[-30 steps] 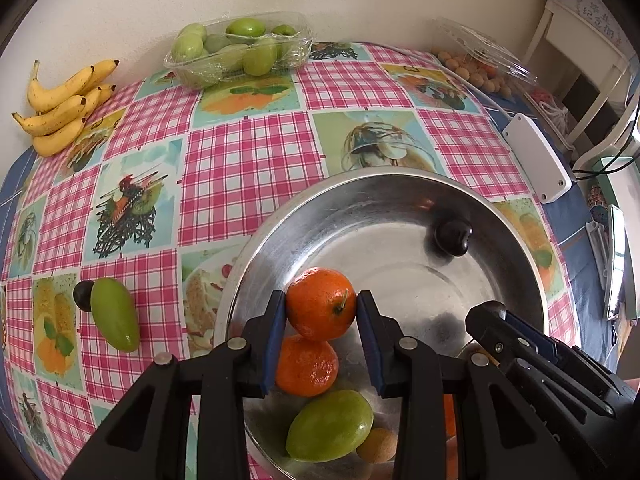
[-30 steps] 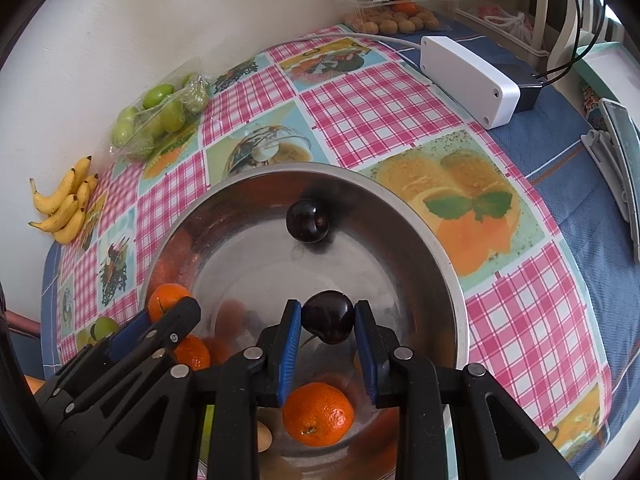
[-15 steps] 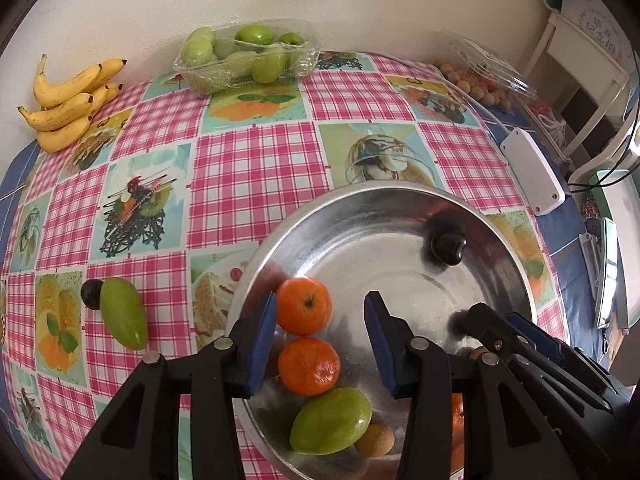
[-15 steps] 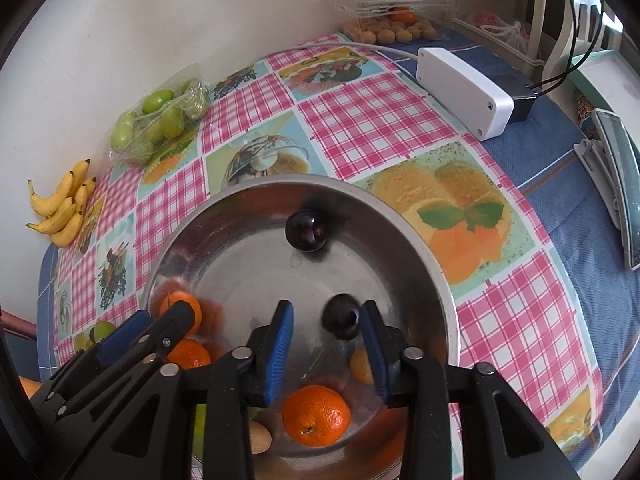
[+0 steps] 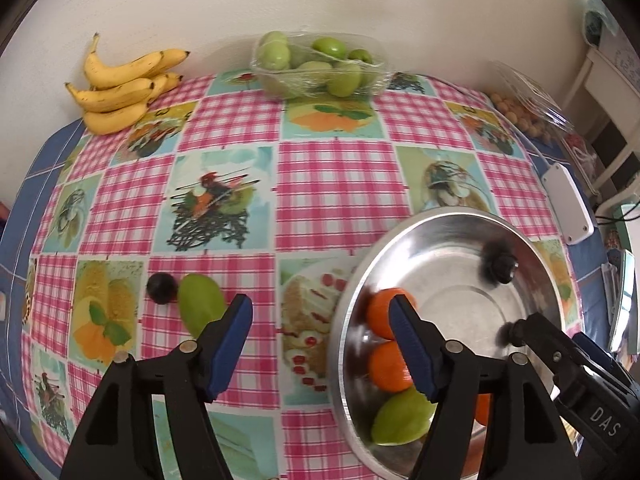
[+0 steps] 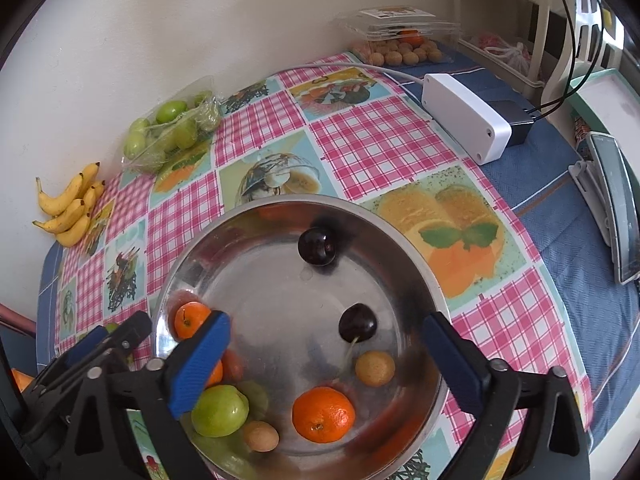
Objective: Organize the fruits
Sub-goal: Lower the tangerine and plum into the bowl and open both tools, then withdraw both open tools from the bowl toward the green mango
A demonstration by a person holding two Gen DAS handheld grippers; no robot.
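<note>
Both tongs gape, grasping nothing. The right gripper (image 6: 326, 364) hovers over the steel bowl (image 6: 416, 280) at frame centre, holding three mandarins (image 6: 323, 414), two cherries (image 6: 357, 323), two longans (image 6: 375, 368), one green fruit (image 6: 219, 410). The left gripper (image 5: 320, 344) at lower centre straddles the bowl's left rim; left of it, one green fruit (image 5: 199, 307) touches one cherry (image 5: 161, 287).

The left gripper (image 5: 322, 344) is held with jaws spread wide, nothing between them. The right gripper (image 6: 326, 346) is likewise spread wide, nothing gripped.

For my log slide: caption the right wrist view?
Open right tool above round steel bowl holding two dark cherries.
</note>
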